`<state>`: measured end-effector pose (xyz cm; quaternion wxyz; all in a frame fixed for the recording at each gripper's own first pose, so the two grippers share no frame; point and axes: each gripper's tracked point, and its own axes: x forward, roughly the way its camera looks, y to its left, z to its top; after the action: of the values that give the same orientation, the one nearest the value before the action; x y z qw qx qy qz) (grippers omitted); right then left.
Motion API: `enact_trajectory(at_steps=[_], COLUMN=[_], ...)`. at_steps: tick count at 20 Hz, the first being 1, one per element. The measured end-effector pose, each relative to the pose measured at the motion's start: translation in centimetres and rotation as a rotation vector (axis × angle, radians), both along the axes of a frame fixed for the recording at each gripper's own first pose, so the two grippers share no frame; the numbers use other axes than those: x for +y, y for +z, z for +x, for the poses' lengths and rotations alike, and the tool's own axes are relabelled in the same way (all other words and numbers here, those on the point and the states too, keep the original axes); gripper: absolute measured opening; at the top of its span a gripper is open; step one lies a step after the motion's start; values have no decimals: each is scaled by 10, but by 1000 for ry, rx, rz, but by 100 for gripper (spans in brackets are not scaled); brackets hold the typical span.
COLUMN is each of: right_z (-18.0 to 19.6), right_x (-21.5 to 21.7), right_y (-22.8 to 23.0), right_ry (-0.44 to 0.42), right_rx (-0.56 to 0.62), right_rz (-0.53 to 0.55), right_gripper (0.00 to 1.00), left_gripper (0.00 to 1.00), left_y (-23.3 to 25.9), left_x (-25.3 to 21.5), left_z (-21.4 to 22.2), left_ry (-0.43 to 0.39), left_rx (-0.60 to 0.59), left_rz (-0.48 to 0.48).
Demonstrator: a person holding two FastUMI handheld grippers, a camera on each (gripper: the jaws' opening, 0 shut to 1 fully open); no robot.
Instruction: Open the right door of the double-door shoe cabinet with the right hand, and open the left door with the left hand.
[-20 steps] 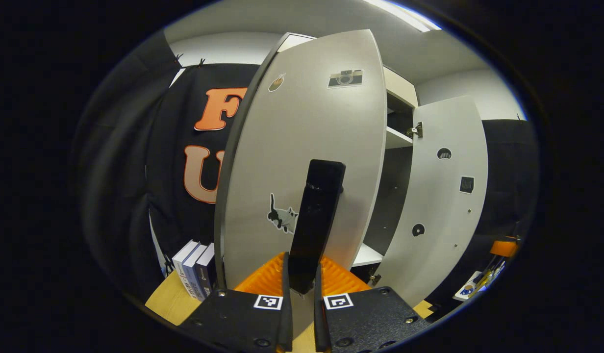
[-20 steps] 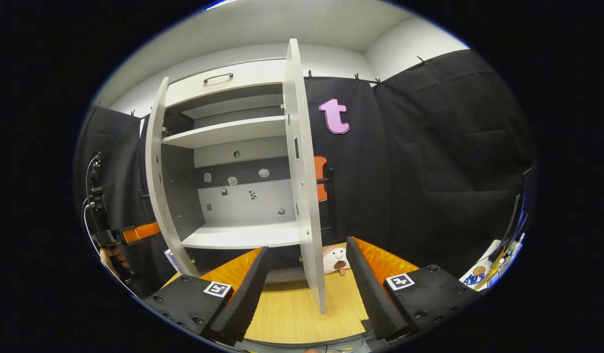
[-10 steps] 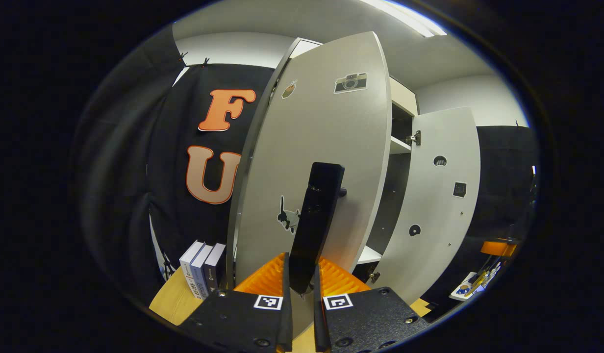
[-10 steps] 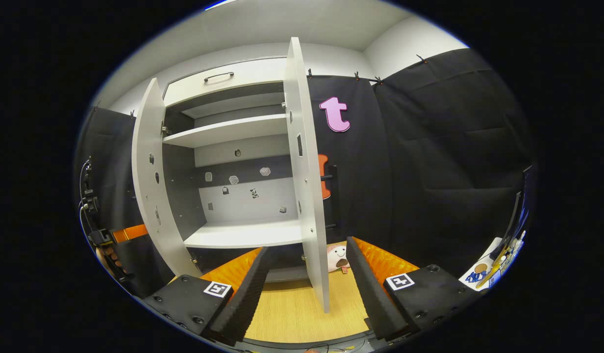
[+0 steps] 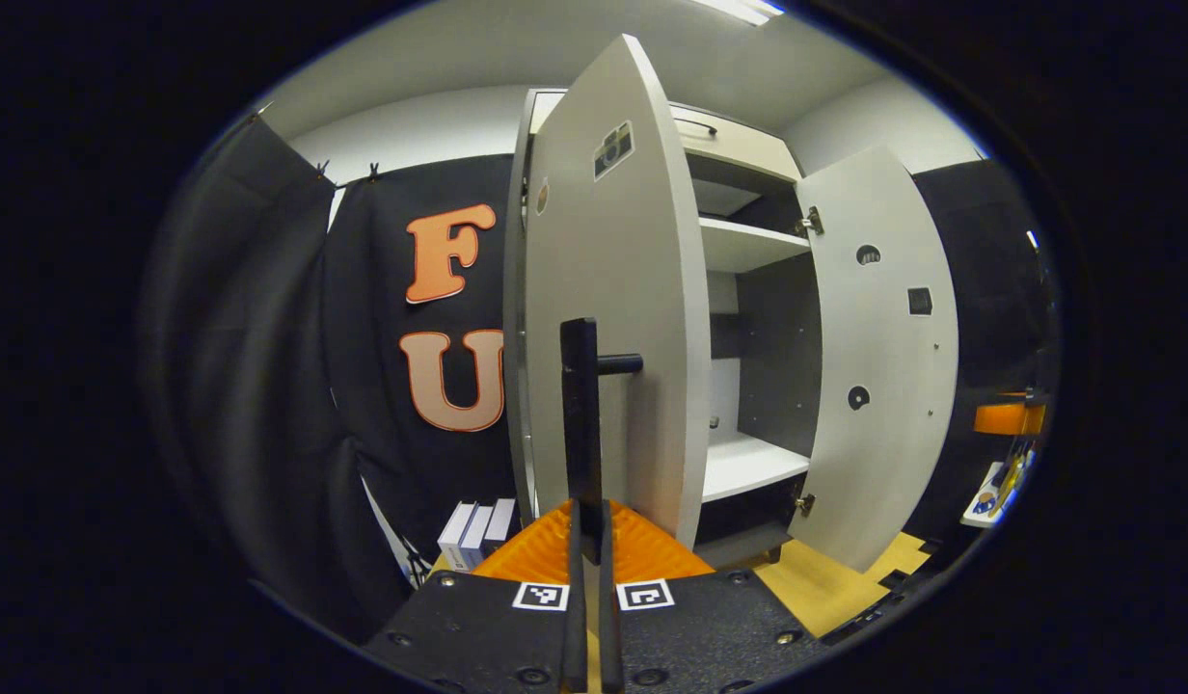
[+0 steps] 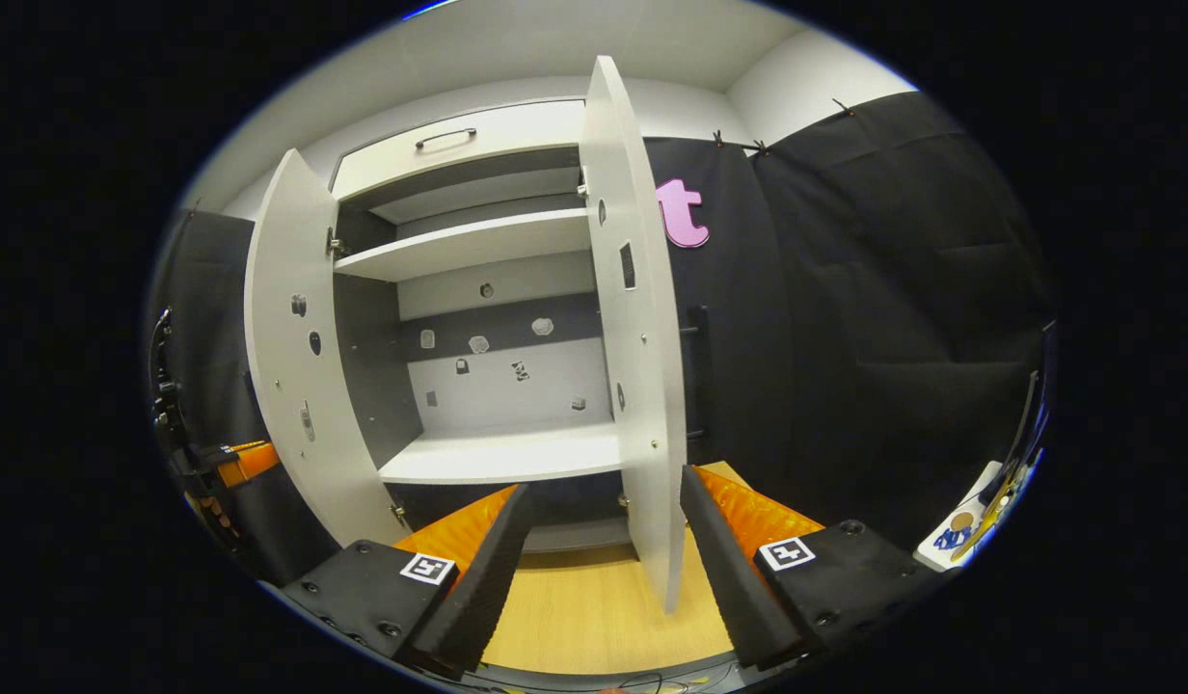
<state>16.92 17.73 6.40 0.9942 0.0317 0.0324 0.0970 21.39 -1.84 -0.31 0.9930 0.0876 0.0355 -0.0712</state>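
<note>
left gripper view: the left gripper (image 5: 586,540) is closed on the black bar handle (image 5: 580,424) of the pale grey left door (image 5: 613,318), both fingers pressed against the bar's lower end; the handle stands upright off the door's outer face on a short black peg; the door is swung well out from the tall grey-and-white double-door shoe cabinet (image 5: 739,164), nearly edge-on to the camera, with a small camera sticker (image 5: 613,150) high on its face; beyond it the pale grey right door (image 5: 883,357) stands wide open, inner face towards us, hinges at its upper and lower corners; a white shelf (image 5: 753,246) and the white floor panel lie between the two doors; a few upright books (image 5: 476,525) stand near the cabinet's foot on the light wooden floor (image 5: 825,593).

right gripper view: the right gripper (image 6: 602,549) is spread wide and holds nothing; the right door (image 6: 637,318) stands between its fingers, touching neither as far as i can tell; the left door (image 6: 290,357) is open at the far side, with the other gripper beside its outer edge; the cabinet interior (image 6: 498,376) is bare apart from small stickers on the back wall.

handling: the doors look like stiff, light board swinging freely on hinges; the bar handle is rigid and smooth, best held across its length; both doors look open, so i judge the task nearly done.
</note>
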Motion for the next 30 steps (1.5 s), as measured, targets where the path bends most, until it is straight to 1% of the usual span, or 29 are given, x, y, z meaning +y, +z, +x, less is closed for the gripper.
enact_trajectory(at_steps=[2, 5, 7, 10, 12, 15, 20, 25, 30], right_z=[-1, 0, 0, -3, -2, -3, -2, 0, 6], right_x=[3, 1, 3, 5, 7, 3, -6, -11, -12], right_y=[0, 0, 0, 2, 5, 7, 7, 7, 9], right_ry=[13, 14, 19, 30, 34, 26, 6, 9, 17], right_rx=[2, -2, 1, -2, -16, -30, -24, -20, -16], right_rz=[-4, -14, -15, -9, -15, -27, -26, -23, -26], right_gripper=[99, 99, 99, 99, 99, 99, 99, 99, 99], left_gripper=[3, 3, 3, 3, 3, 3, 3, 2, 0], left_y=[0, 3, 2, 0, 1, 1, 0, 1, 17], left_x=[2, 6, 8, 8, 10, 11, 11, 12, 15], left_z=[0, -1, -2, -3, -4, -6, -8, -11, -16], left_ry=[29, 95, 117, 127, 135, 136, 130, 142, 186], left_rx=[-5, -27, -21, -12, -13, -14, -8, -6, -62], left_rz=[-16, 2, -2, -21, -14, -5, -16, -62, -26])
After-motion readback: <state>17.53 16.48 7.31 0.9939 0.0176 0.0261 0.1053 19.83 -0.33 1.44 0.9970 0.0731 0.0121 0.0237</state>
